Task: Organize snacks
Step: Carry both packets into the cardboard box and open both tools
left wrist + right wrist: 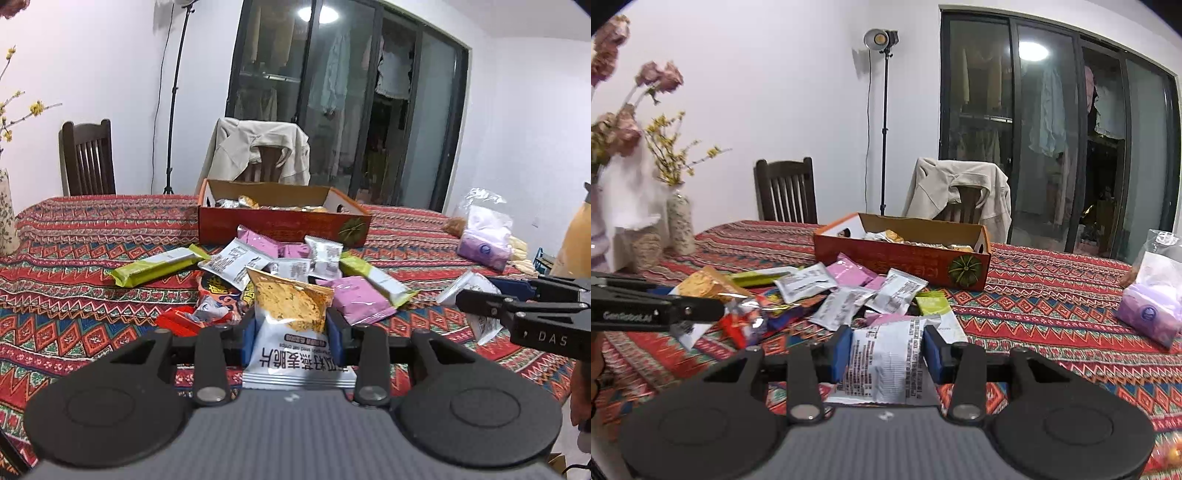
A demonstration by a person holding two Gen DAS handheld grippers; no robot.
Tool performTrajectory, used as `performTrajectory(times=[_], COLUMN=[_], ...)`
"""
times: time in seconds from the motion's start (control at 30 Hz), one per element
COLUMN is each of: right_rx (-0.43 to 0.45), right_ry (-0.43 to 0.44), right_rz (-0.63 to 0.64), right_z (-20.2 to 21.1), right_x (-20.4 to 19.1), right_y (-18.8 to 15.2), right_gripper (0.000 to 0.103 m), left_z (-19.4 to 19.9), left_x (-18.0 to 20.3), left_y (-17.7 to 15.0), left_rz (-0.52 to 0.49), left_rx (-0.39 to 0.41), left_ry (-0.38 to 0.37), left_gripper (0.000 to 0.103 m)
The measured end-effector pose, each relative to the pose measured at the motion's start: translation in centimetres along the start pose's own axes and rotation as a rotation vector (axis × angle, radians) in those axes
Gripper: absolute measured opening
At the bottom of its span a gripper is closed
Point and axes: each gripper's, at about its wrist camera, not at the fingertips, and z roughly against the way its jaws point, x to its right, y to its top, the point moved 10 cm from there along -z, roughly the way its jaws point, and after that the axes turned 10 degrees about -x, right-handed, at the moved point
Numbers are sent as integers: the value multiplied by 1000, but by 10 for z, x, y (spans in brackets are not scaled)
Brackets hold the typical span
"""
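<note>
**Both grippers carry a packet; the red box waits at mid-frame**

In the left wrist view the left gripper (291, 334) has its blue pads closed against the sides of an oat crisp packet (291, 325), white below with a golden crisp picture on top, held at lower centre of the frame with its print upside down. In the right wrist view the right gripper (886, 352) is closed the same way on a white packet (886, 360) showing its printed back, at lower centre.

The loose pile of snacks (288, 266) lies on the patterned tablecloth (74, 258) in the middle of the frame: pink sachets, white sachets, green bars and a red wrapper at the left. Just behind it, at upper centre, sits the open red cardboard box (280, 223), with several wrapped pieces already inside.

These packets look light, air-puffed and crinkly, with glossy film that may slip, and the crisps inside are likely brittle. Gripping across the middle, as now, risks crushing; a hold nearer the flat sealed edge would probably be kinder and firmer.

At the right edge of the left wrist view a clear bag with a purple pack (484, 240) stands well apart from the pile
</note>
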Motion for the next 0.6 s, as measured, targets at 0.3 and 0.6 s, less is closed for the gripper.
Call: performTrajectory(times=[0.3, 0.6], right_rx=[20, 43], right_ry=[2, 98], right_rz=[-4, -50], right_z=[20, 12], right_x=[-4, 6], right_y=[-6, 23], right_gripper=[41, 41], left_z=[18, 11], left_x=[12, 16], left_y=[3, 60], left_rz=[-17, -27], left_rx=[35, 69], left_ry=[-10, -92], left_gripper=[38, 39])
